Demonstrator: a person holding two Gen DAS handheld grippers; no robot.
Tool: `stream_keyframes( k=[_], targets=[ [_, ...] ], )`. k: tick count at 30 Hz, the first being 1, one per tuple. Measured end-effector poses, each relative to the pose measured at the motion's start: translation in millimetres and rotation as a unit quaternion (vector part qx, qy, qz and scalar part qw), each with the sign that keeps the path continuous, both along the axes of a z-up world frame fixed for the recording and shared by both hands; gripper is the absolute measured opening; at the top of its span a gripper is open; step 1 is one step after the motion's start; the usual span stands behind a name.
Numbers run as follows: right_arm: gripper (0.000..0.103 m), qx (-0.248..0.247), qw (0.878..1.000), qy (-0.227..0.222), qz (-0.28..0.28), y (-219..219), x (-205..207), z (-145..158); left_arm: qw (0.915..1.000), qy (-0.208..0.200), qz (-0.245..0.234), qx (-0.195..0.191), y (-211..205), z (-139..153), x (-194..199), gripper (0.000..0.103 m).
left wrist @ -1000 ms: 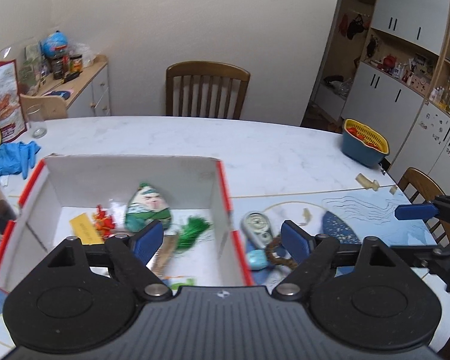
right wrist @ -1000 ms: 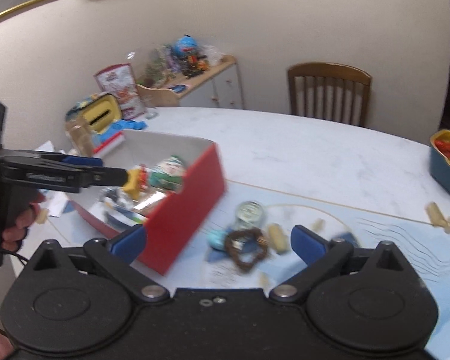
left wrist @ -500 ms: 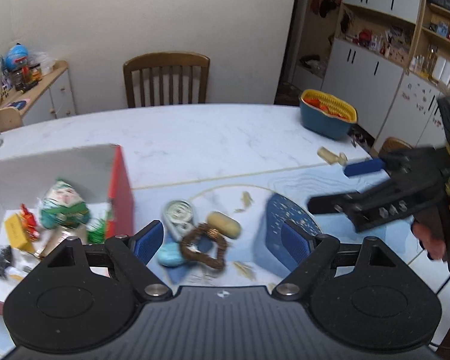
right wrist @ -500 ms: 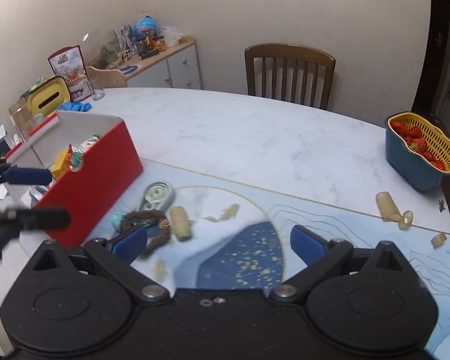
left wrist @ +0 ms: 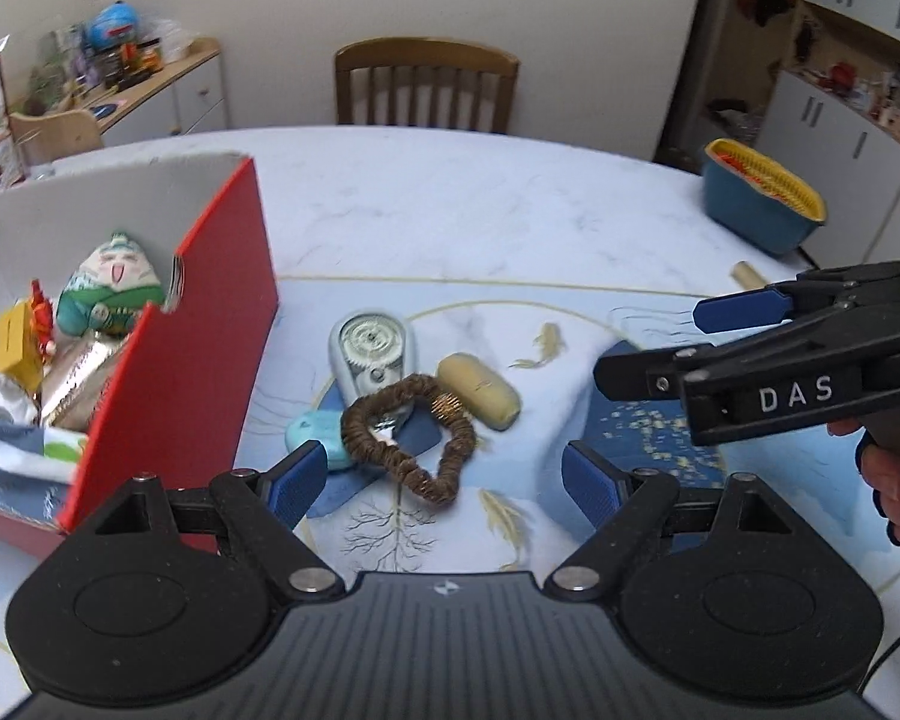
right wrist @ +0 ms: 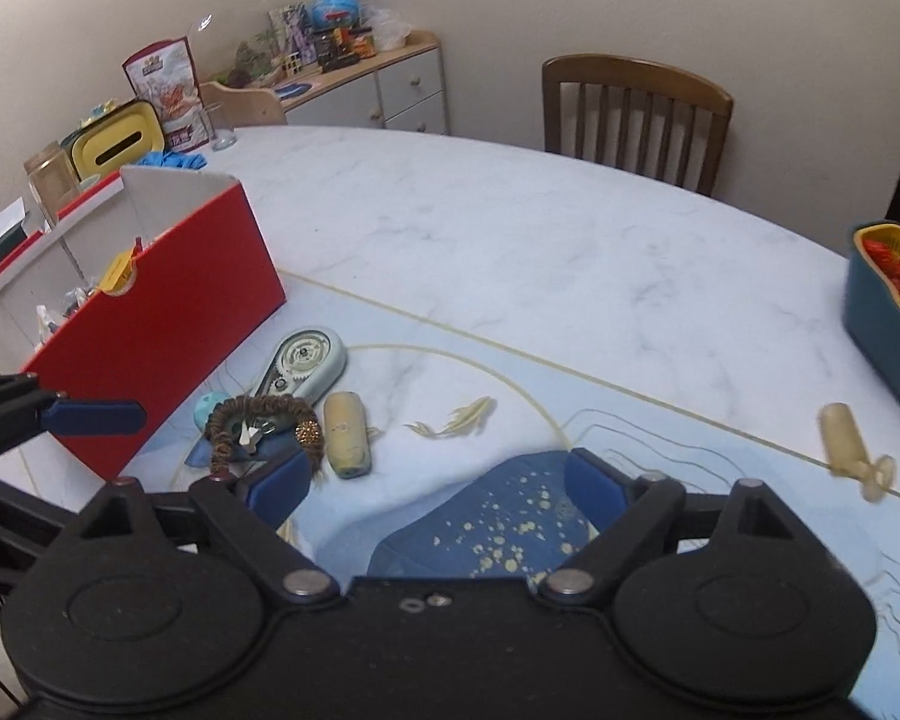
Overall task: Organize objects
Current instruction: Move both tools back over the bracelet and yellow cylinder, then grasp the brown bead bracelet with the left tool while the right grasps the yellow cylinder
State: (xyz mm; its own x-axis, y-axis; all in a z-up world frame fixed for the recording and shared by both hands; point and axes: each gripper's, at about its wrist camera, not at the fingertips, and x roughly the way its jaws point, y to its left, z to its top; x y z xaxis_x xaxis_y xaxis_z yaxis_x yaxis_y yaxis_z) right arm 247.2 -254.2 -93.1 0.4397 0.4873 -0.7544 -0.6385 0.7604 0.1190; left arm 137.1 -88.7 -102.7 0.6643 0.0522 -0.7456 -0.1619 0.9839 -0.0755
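A red box [left wrist: 210, 324] with a white inside stands at the left and holds a green doll [left wrist: 111, 288] and several small things. Right of it, on the blue patterned mat [left wrist: 630, 420], lie a pale correction tape dispenser [left wrist: 372, 354], a brown hair-tie ring [left wrist: 408, 438], a teal egg [left wrist: 315, 438] and a beige capsule [left wrist: 480, 399]. My left gripper [left wrist: 444, 480] hangs open just in front of the ring, touching nothing. My right gripper [right wrist: 432, 483] hovers over the mat to the right of the pile; its jaws are closing, with nothing between them.
A blue basket with a yellow strainer of strawberries [right wrist: 888, 312] sits at the table's right edge. A small beige tube [right wrist: 840, 432] lies near it. A wooden chair [right wrist: 636, 108] stands behind the table. A yellow tissue box [right wrist: 114, 144] and a glass [right wrist: 219, 126] are at the far left.
Both grippers came down towards the pile on the mat. The left one swung from over the red box to the things on its right. The right one's jaws narrowed a little.
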Motion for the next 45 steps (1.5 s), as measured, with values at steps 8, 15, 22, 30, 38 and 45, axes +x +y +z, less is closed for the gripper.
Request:
stream_keyframes(
  k=[8, 15, 22, 30, 38, 45],
  targets=[
    [0.080, -0.018, 0.999, 0.011, 0.048, 29, 14, -22, 0.9990, 0.009, 0.043, -0.005, 4, -20, 10, 0.084],
    [0.069, -0.029, 0.997, 0.021, 0.069, 45, 24, -37, 0.9983, 0.018, 0.055, -0.013, 9, -27, 17, 0.062],
    [0.051, -0.031, 0.995, 0.026, 0.088, 57, 26, -43, 0.9970, 0.029, 0.067, -0.025, 19, -33, 23, 0.041],
    [0.023, -0.030, 0.994, 0.026, 0.107, 66, 20, -44, 0.9969, 0.031, 0.062, -0.037, 19, -32, 25, 0.016],
    [0.019, -0.014, 0.997, 0.035, 0.072, 45, 14, -36, 0.9967, 0.031, 0.055, -0.052, 20, -27, 20, 0.008],
    [0.019, 0.002, 0.998, 0.043, 0.040, 15, -4, -13, 0.9964, 0.017, 0.028, -0.078, 21, -2, 9, 0.008]
  ],
)
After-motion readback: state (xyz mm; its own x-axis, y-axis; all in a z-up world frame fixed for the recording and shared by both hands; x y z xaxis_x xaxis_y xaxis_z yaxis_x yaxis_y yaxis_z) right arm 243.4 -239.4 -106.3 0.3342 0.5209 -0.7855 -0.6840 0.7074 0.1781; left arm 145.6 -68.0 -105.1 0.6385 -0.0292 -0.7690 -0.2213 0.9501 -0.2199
